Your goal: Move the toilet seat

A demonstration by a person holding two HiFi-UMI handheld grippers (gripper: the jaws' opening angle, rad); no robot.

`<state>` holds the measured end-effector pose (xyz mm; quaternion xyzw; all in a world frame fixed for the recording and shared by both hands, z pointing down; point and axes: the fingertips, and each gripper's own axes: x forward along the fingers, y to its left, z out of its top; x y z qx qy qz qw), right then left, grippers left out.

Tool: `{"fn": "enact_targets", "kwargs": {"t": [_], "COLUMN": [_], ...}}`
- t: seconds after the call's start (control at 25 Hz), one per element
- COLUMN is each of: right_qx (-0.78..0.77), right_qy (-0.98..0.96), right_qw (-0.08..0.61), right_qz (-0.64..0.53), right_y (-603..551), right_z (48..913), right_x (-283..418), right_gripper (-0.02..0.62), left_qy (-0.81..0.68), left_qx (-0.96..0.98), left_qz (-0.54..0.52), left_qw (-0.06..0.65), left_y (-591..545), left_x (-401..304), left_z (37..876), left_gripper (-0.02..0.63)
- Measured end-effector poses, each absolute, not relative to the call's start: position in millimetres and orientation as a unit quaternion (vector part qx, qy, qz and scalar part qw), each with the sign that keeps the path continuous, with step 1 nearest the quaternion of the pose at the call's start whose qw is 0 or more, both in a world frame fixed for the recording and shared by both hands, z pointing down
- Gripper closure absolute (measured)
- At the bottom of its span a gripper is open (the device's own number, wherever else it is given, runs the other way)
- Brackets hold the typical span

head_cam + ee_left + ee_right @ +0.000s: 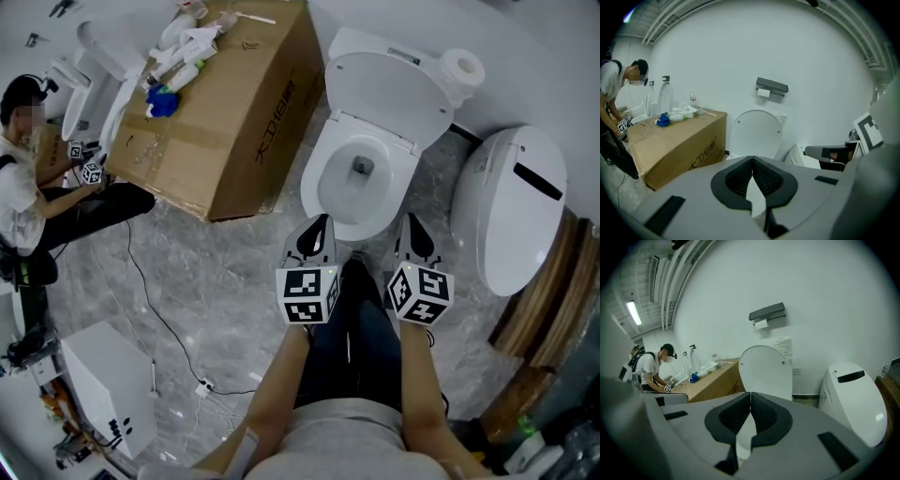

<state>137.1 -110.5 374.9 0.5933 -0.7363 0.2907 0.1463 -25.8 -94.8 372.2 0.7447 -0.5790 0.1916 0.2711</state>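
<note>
A white toilet (361, 183) stands against the wall with its lid (389, 89) raised. The ring around the bowl (328, 202) lies flat. Both grippers hover side by side just in front of the bowl's front edge, apart from it. My left gripper (322, 225) is shut with nothing between its jaws, and so is my right gripper (410, 225). The left gripper view shows the left gripper's closed pads (752, 161) below the upright lid (754, 133). The right gripper view shows the right gripper's closed pads (750, 394) in front of the same lid (766, 371).
A large cardboard box (225, 112) with bottles on top stands left of the toilet. A second, closed white toilet (511, 206) and wooden boards (553, 300) are at the right. A person (19, 187) crouches at far left. A paper roll (462, 67) sits on the tank.
</note>
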Motion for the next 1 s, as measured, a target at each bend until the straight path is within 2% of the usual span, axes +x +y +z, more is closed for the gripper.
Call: {"fn": "enact_targets", "kwargs": {"t": [0.52,1.0], "right_qx": [0.581,0.586], "right_qy": [-0.734,-0.711], "right_qw": [0.153,0.176], "right_qz": [0.318,0.348], "right_y": [-119,-128], "right_z": [403,458], "right_x": [131,111], "right_gripper": [0.58,0.58], "left_qy": [-0.57,-0.573], "left_qx": [0.738,0.718], "left_qz": [0.192,0.193], "left_qw": [0.306,0.344], "left_y": [-101,-131], "left_x": [-21,-58], "left_z": [399,441], "left_gripper": [0.591,0.591]}}
